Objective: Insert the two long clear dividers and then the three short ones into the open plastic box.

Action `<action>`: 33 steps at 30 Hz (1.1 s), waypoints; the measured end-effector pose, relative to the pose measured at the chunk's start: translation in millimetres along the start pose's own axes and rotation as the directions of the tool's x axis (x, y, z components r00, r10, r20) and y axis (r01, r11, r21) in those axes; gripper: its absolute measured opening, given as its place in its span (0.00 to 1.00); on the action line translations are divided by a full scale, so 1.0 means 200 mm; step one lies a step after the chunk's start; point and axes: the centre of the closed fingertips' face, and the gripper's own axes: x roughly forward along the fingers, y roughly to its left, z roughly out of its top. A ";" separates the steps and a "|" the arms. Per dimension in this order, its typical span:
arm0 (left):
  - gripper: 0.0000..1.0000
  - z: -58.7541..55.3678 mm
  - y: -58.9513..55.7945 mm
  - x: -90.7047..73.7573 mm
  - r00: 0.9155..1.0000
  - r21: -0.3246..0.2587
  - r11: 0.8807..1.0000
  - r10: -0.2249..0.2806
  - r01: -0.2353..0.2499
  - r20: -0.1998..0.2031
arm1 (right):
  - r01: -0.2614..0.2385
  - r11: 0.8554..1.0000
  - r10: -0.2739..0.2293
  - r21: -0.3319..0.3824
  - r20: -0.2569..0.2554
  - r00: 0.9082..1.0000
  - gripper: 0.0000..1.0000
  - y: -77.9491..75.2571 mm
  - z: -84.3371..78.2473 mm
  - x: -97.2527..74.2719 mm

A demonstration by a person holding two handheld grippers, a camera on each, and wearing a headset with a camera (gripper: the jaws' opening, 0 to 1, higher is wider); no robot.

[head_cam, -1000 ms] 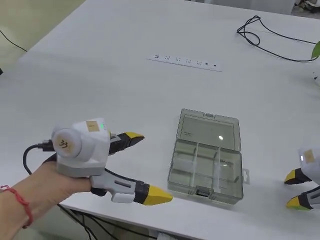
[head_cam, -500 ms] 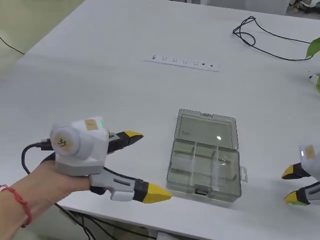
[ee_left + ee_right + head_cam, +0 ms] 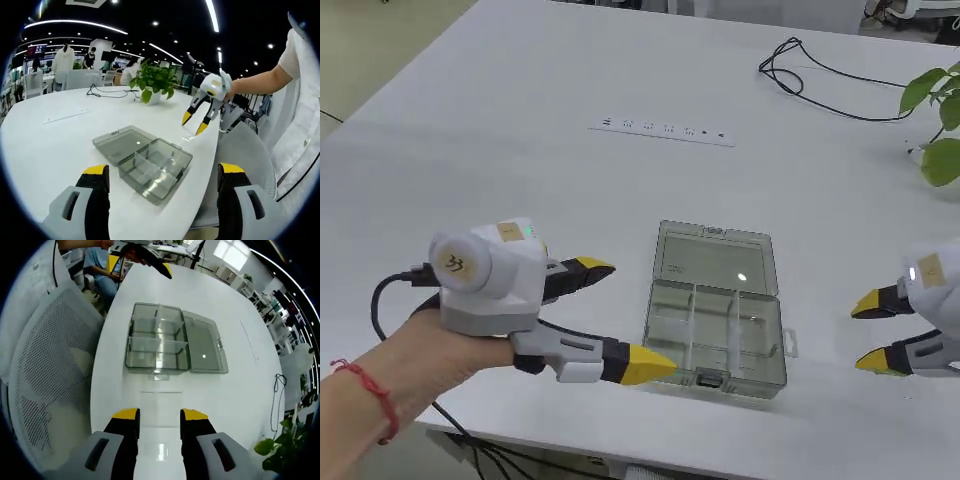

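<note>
Grippers empty — left gripper [image 3: 625,315] wide, right gripper [image 3: 870,333] narrower. Dividers [image 3: 693,315] look seated; stray nudge could slide the light box [image 3: 712,262], unseating one.

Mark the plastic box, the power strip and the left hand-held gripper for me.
plastic box [image 3: 717,262], head view, its open lid.
power strip [image 3: 665,130], head view, its middle.
left hand-held gripper [image 3: 640,316], head view, midway between its fingertips.

Holds left gripper [image 3: 620,315] in bare left hand [image 3: 430,350], jaws spread wide, yellow tips aimed right. Holds right gripper [image 3: 872,332] at far right, jaws parted less, tips aimed left. Wears red cord [image 3: 370,398] on left wrist.
</note>
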 end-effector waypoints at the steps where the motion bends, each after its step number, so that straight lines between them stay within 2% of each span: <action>1: 0.88 0.01 0.00 0.02 1.000 -0.008 1.000 0.000 0.000 -0.004 | 0.009 1.000 -0.009 -0.005 0.006 1.000 0.33 0.00 0.04 -0.03; 3: 0.86 0.04 -0.02 0.04 1.000 -0.026 1.000 -0.004 0.004 0.000 | 0.022 1.000 -0.021 -0.012 0.016 1.000 0.33 -0.01 0.07 -0.05; 5: 0.83 0.05 -0.04 0.06 1.000 -0.080 0.997 -0.009 0.009 -0.004 | 0.030 0.999 -0.030 -0.016 0.025 0.999 0.33 -0.02 0.11 -0.08; 9: 0.75 0.08 -0.08 0.11 0.999 -0.150 0.988 -0.032 0.031 -0.003 | 0.046 0.999 -0.046 -0.014 0.052 0.998 0.33 -0.01 0.21 -0.13; 12: 0.70 0.10 -0.11 0.14 0.999 -0.173 0.984 -0.045 0.045 0.007 | 0.058 0.998 -0.056 -0.017 0.064 0.996 0.33 0.00 0.27 -0.16; 14: 0.68 0.11 -0.13 0.16 0.999 -0.231 0.972 -0.051 0.050 0.002 | 0.066 0.998 -0.064 -0.015 0.079 0.995 0.33 0.01 0.32 -0.18; 16: 0.65 0.14 -0.16 0.18 0.998 -0.249 0.966 -0.062 0.066 0.021 | 0.073 0.997 -0.071 -0.014 0.093 0.993 0.33 0.02 0.36 -0.19; 19: 0.58 0.15 -0.19 0.20 0.997 -0.310 0.947 -0.077 0.080 0.022 | 0.080 0.997 -0.077 -0.018 0.110 0.991 0.33 0.04 0.43 -0.22; 23: 0.50 0.16 -0.22 0.22 0.996 -0.350 0.932 -0.089 0.092 0.027 | 0.088 0.996 -0.085 -0.019 0.133 0.987 0.33 0.07 0.51 -0.24; 27: 0.44 0.18 -0.25 0.24 0.993 -0.412 0.904 -0.104 0.115 0.049 | 0.095 0.995 -0.090 -0.024 0.147 0.985 0.33 0.10 0.57 -0.26; 29: 0.39 0.19 -0.27 0.25 0.991 -0.445 0.885 -0.120 0.136 0.064 | 0.100 0.994 -0.094 -0.035 0.146 0.985 0.33 0.11 0.59 -0.26; 33: 0.35 0.22 -0.31 0.27 0.987 -0.481 0.862 -0.139 0.159 0.076 | 0.104 0.994 -0.096 -0.044 0.155 0.983 0.33 0.12 0.62 -0.27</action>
